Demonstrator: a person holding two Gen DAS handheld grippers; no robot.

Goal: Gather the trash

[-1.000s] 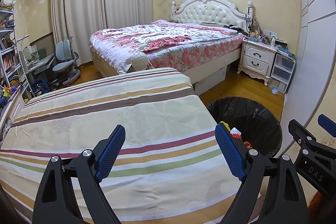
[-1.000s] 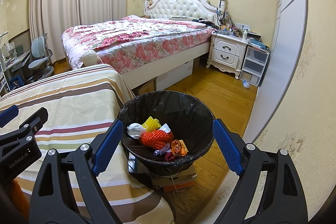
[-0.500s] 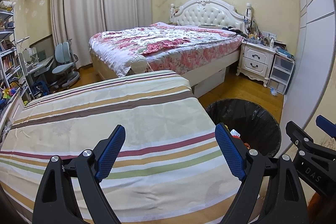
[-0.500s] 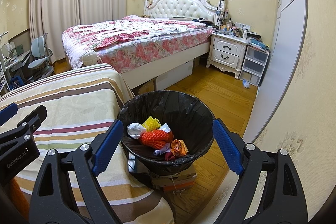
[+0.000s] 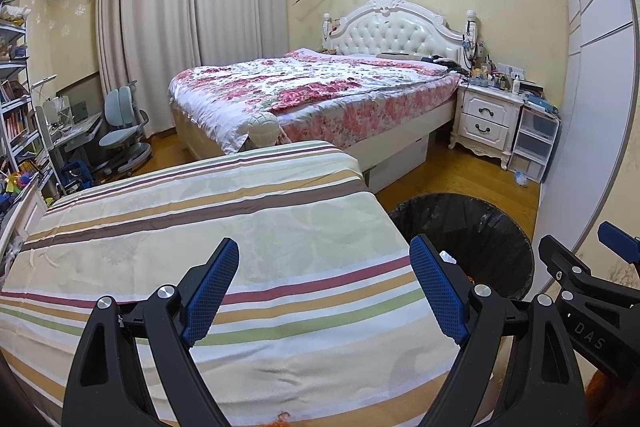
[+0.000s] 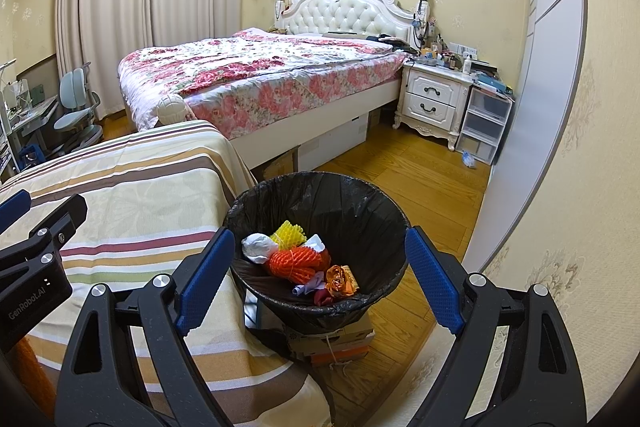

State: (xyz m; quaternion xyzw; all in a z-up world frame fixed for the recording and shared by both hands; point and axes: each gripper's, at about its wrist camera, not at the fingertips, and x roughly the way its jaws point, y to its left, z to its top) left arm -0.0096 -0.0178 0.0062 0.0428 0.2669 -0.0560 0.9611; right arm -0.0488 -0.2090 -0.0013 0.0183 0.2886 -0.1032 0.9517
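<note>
A round trash bin (image 6: 320, 251) lined with a crinkled black bag sits on the wooden floor (image 6: 408, 183), just ahead of the right gripper (image 6: 320, 279) and framed between its blue-padded fingers (image 6: 204, 275). Inside lie an orange foam net (image 6: 298, 261), a yellow foam net (image 6: 288, 233), a crumpled white wad (image 6: 258, 247) and a shiny orange wrapper (image 6: 340, 279). The right gripper's jaws stand wide apart, holding nothing. The left gripper (image 5: 324, 287), equally wide and empty, hovers over a striped bedspread (image 5: 224, 227), the bin to its right.
</note>
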